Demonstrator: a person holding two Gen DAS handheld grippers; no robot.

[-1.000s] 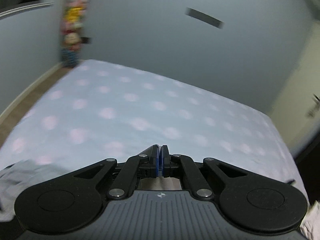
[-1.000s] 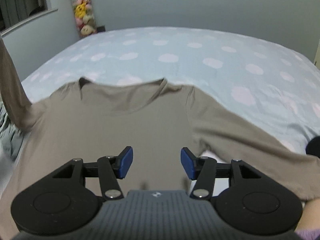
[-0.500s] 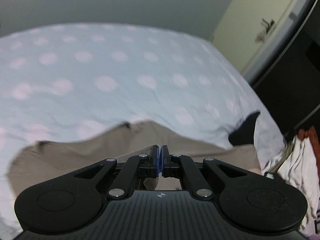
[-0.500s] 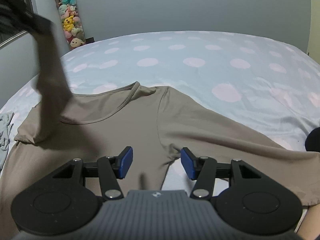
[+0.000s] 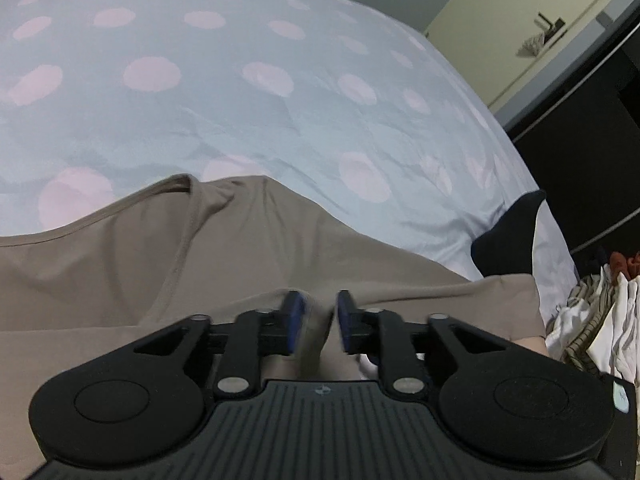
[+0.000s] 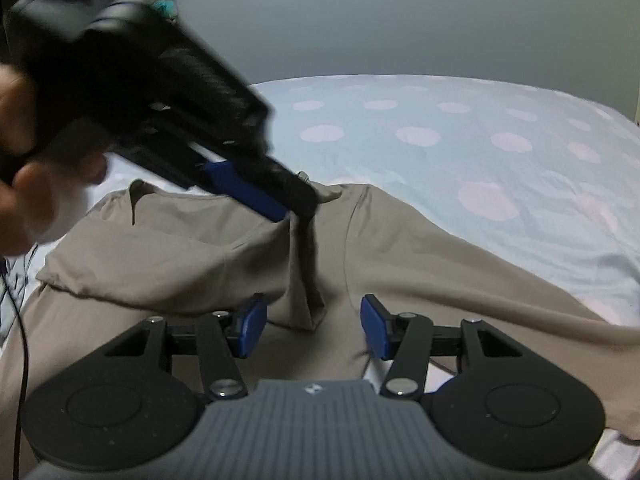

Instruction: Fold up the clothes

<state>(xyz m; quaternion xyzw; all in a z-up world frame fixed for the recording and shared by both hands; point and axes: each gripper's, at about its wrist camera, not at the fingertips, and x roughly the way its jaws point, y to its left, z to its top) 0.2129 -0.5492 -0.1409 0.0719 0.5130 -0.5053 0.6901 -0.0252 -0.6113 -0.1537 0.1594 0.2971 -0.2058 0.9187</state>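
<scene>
Left gripper (image 5: 317, 322): blue pads a little apart, a fold of the shirt's sleeve hanging loose between them; whether the pads touch the cloth cannot be told. From the right wrist view this gripper (image 6: 298, 204) is blurred and slants down over the middle of the shirt, a hand (image 6: 24, 184) behind it.

Right gripper (image 6: 313, 322): jaws wide apart, holding nothing, low over the near part of the shirt, the hanging sleeve end between and just beyond its pads.

Shirt (image 6: 420, 264): beige, long-sleeved, spread flat on the bed (image 6: 480, 140), neckline on the far side; one sleeve is drawn across the chest, the other runs off to the right.

Sock (image 5: 508, 236): dark, on the bed just right of the shirt's sleeve.

Pile of clothes (image 5: 592, 320): white and striped, beyond the bed's edge to the right of the shirt.

Bed: pale blue cover with pink dots, extending beyond the shirt to the wall. No legible writing appears; the small emblems on the gripper bodies cannot be read.
</scene>
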